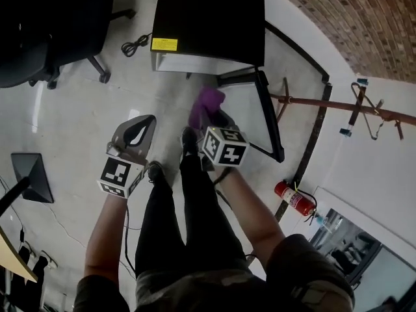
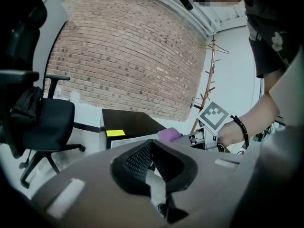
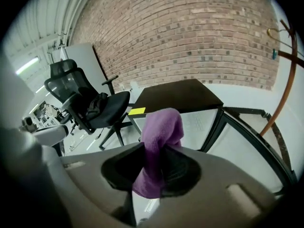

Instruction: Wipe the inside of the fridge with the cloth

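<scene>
A small black fridge (image 1: 208, 18) with a yellow label stands on the floor ahead, its glass door (image 1: 263, 112) swung open to the right. My right gripper (image 1: 207, 114) is shut on a purple cloth (image 1: 208, 101), held in front of the open fridge. In the right gripper view the cloth (image 3: 162, 127) sticks up from between the jaws, with the fridge (image 3: 175, 96) beyond. My left gripper (image 1: 145, 122) hangs to the left, lower down, shut with nothing in it. In the left gripper view its jaw tips (image 2: 151, 145) meet, and the cloth (image 2: 168, 135) shows to the right.
A black office chair (image 1: 45, 25) stands at the far left, and a cable (image 1: 135, 44) lies on the floor beside the fridge. A wooden coat rack (image 1: 338, 106) and a red fire extinguisher (image 1: 294, 199) are on the right by the white wall. The person's legs are below the grippers.
</scene>
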